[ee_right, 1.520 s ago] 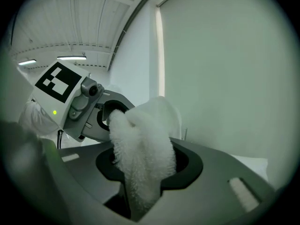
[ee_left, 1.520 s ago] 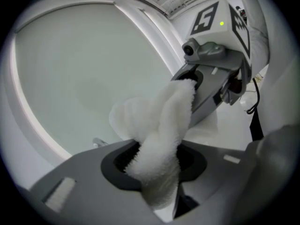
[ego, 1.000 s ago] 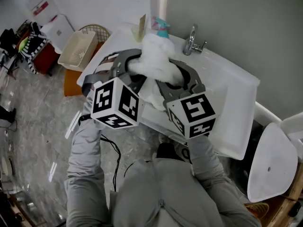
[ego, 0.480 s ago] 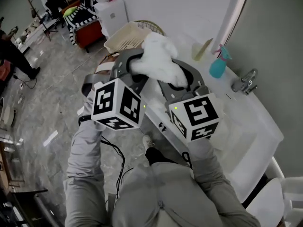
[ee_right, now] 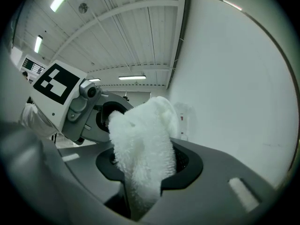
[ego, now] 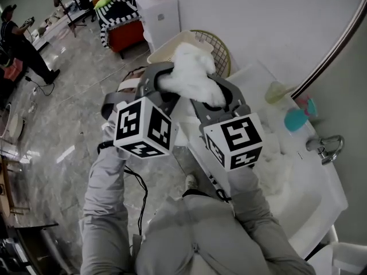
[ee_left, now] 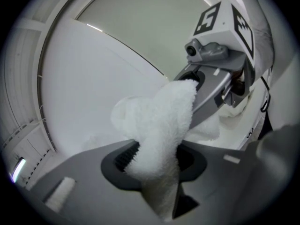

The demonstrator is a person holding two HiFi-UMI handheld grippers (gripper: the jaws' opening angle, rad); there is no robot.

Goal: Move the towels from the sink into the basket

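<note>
- My left tongs and right tongs are both clamped on one fluffy white terry towel, which is held in the air between them.
- This looks like the carry step: the towel is clear of the white sink and near the cream plastic basket.
- Next, I judge, it has to go over the basket, and then both tongs let go.

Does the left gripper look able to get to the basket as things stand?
Probably yes. The basket lies just beyond the left gripper, and nothing shows in between. But it and the right gripper are both shut on one towel, so they must go together.
</note>
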